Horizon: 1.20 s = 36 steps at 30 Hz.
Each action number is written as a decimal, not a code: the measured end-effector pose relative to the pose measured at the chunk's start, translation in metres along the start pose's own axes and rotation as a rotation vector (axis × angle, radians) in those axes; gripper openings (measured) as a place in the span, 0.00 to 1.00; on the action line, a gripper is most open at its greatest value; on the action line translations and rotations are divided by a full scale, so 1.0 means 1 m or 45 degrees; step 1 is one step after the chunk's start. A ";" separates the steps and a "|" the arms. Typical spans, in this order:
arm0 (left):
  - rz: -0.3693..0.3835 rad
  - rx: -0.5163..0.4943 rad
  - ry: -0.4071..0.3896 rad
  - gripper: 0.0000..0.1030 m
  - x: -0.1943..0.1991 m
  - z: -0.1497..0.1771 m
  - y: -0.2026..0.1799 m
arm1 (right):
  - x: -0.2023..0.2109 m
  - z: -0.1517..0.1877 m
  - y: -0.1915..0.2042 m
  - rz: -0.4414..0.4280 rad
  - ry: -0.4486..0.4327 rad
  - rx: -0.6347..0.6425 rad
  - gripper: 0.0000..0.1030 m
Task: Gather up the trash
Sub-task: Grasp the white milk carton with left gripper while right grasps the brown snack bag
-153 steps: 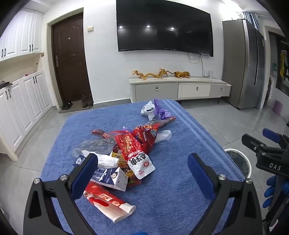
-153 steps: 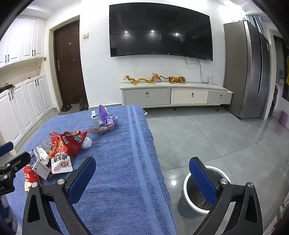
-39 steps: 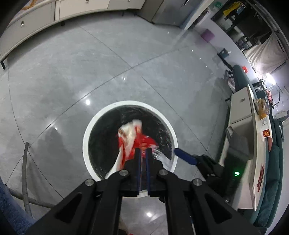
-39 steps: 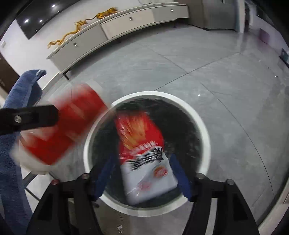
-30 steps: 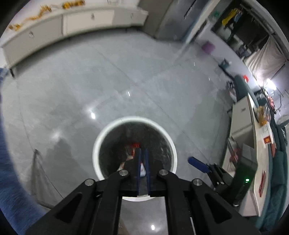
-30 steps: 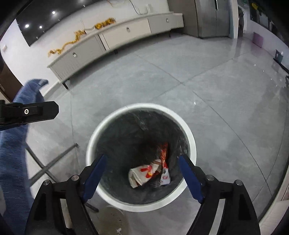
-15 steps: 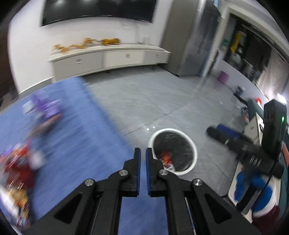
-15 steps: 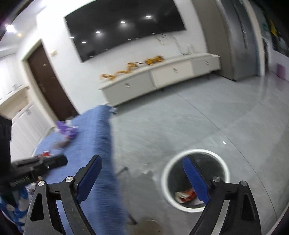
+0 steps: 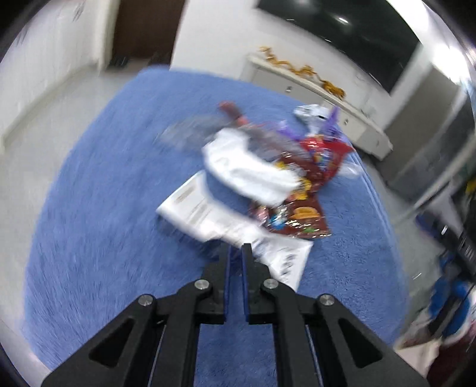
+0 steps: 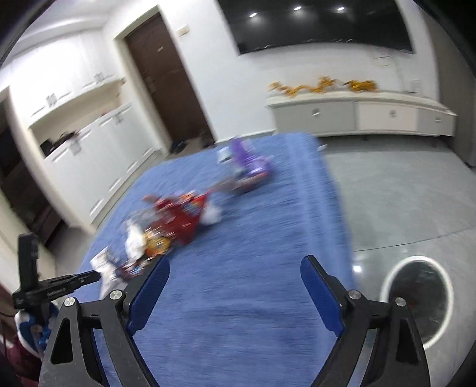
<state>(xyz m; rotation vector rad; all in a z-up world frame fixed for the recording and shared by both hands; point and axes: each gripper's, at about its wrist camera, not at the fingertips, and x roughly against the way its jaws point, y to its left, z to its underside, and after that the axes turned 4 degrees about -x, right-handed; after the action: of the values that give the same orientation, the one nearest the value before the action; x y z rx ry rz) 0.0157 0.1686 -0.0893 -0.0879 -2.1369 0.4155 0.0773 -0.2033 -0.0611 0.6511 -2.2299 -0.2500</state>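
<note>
A pile of trash lies on the blue-covered table (image 9: 89, 208): a white carton (image 9: 208, 214), a white crumpled bag (image 9: 250, 169), red snack wrappers (image 9: 300, 214) and a purple wrapper (image 9: 330, 125). My left gripper (image 9: 235, 250) is shut and empty, its tips just over the white carton's near end. My right gripper (image 10: 235, 277) is open and empty above the table's near right part. The pile (image 10: 175, 220) and the left gripper (image 10: 59, 285) show at the left of the right wrist view. The white-rimmed bin (image 10: 416, 300) stands on the floor to the right of the table, with red wrappers inside.
A low white cabinet (image 10: 357, 116) with gold dragon figures stands under a wall TV (image 10: 315, 23). A brown door (image 10: 166, 80) and white cupboards (image 10: 89, 148) are at the left. Grey tile floor (image 10: 401, 190) lies to the right of the table.
Both grippers have swung from over the bin back to the table. The red wrappers they held dropped into the bin. The left gripper now points at the trash pile.
</note>
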 end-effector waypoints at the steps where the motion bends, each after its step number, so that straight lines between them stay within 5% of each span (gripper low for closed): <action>1: 0.035 0.051 0.019 0.07 -0.003 0.001 0.009 | -0.010 0.003 0.008 -0.034 0.034 0.008 0.82; 8: 0.202 0.171 0.060 0.10 -0.022 -0.006 0.009 | -0.062 0.018 0.043 -0.169 0.226 0.044 0.71; 17: 0.287 0.264 0.040 0.42 -0.028 -0.023 0.014 | -0.088 0.009 0.054 -0.251 0.279 -0.007 0.68; 31: 0.257 0.433 0.138 0.43 -0.064 -0.048 0.033 | -0.134 0.005 0.049 -0.346 0.390 -0.159 0.46; 36: 0.200 0.436 0.144 0.40 -0.073 -0.060 0.030 | -0.134 0.004 0.043 -0.371 0.386 -0.166 0.25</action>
<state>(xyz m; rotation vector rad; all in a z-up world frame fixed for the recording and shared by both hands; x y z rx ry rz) 0.1036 0.1963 -0.1258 -0.0812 -1.9261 0.8429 0.1328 -0.0963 -0.1331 0.8801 -1.8116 -0.4109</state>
